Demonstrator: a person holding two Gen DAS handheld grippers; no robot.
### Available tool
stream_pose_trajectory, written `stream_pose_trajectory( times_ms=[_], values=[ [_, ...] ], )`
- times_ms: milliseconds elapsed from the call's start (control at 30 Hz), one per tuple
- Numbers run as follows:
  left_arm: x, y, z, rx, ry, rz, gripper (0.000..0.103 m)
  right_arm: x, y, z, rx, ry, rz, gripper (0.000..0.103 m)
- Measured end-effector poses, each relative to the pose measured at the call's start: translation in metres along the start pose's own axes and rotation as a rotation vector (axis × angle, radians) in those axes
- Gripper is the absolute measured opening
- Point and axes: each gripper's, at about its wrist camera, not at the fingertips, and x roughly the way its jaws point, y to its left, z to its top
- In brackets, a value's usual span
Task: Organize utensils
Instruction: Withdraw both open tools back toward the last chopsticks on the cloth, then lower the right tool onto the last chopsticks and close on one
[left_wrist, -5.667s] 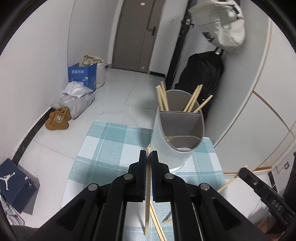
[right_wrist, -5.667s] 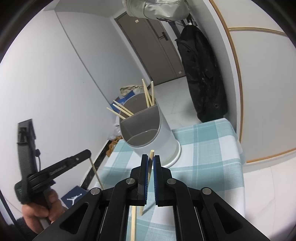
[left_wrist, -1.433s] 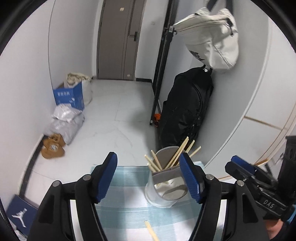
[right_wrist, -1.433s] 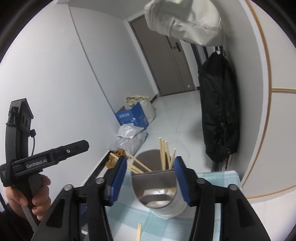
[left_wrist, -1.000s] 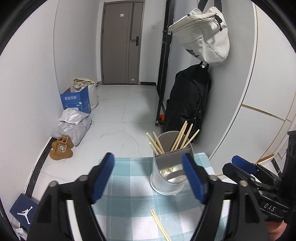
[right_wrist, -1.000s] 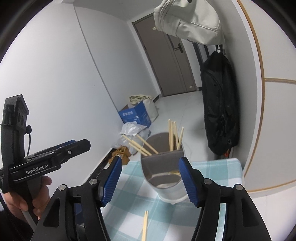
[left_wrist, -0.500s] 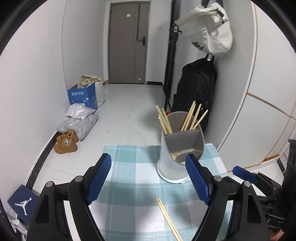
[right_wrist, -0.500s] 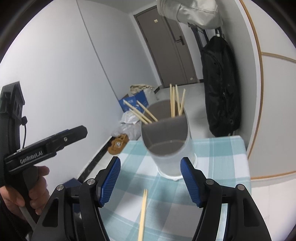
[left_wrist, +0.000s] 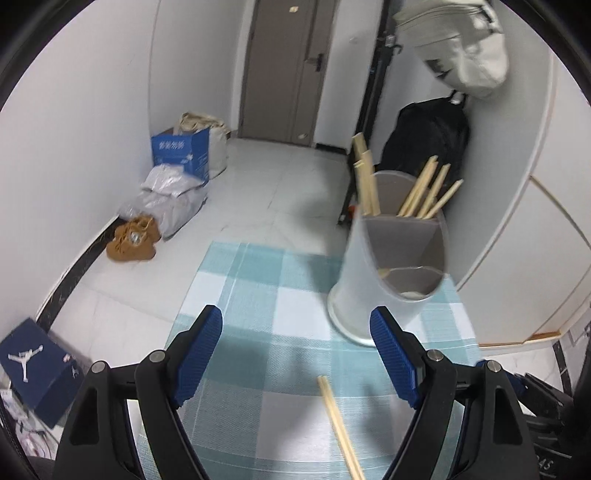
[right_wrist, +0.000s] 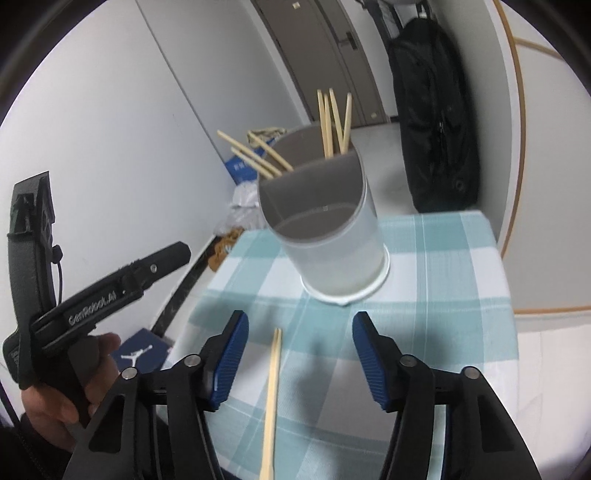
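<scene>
Checked worktop (left_wrist: 258, 295) spread beneath both tongs. Divided utensil holder (right_wrist: 328, 236) upright just ahead, chopsticks bristling from its rear compartments. Left tongs (left_wrist: 297, 354) gaping wide, empty; right tongs (right_wrist: 300, 356) open, jaws just narrowing, loose chopsticks (right_wrist: 272, 384) lying between, untouched.

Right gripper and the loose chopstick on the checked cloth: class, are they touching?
Apart. In the right wrist view the right gripper has open jaws, and the chopstick lies on the checked cloth between them with cloth visible on both sides.

Wooden chopsticks (left_wrist: 338, 417) lie flat near upright grey holder (left_wrist: 395, 266).
</scene>
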Motion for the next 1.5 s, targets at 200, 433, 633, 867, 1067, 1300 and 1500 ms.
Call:
stream_pose_trajectory(
  times_ms=[200, 433, 633, 867, 1067, 1300, 1500],
  values=[
    [0.013, 0.019, 0.006, -0.051, 0.051, 0.022, 0.079, 0.019, 0.006, -0.01, -0.038, 0.079, -0.019, 0.045],
    [0.027, 0.042, 0.008, -0.112, 0.13, 0.03, 0.079, 0.048, 0.018, -0.022, -0.097, 0.185, -0.016, 0.029],
    [0.025, 0.053, 0.012, -0.144, 0.141, 0.017, 0.079, 0.07, 0.03, -0.026, -0.148, 0.263, -0.018, 0.022],
    [0.031, 0.061, 0.012, -0.148, 0.169, 0.013, 0.079, 0.092, 0.033, -0.02, -0.162, 0.32, -0.043, 0.022],
    [0.03, 0.066, 0.015, -0.176, 0.178, 0.005, 0.079, 0.121, 0.036, -0.019, -0.203, 0.427, -0.053, 0.022],
    [0.032, 0.076, 0.018, -0.205, 0.186, 0.012, 0.079, 0.132, 0.047, -0.014, -0.292, 0.488, -0.114, 0.021],
    [0.032, 0.086, 0.018, -0.251, 0.207, 0.019, 0.079, 0.144, 0.062, -0.013, -0.372, 0.533, -0.153, 0.022]
  ],
)
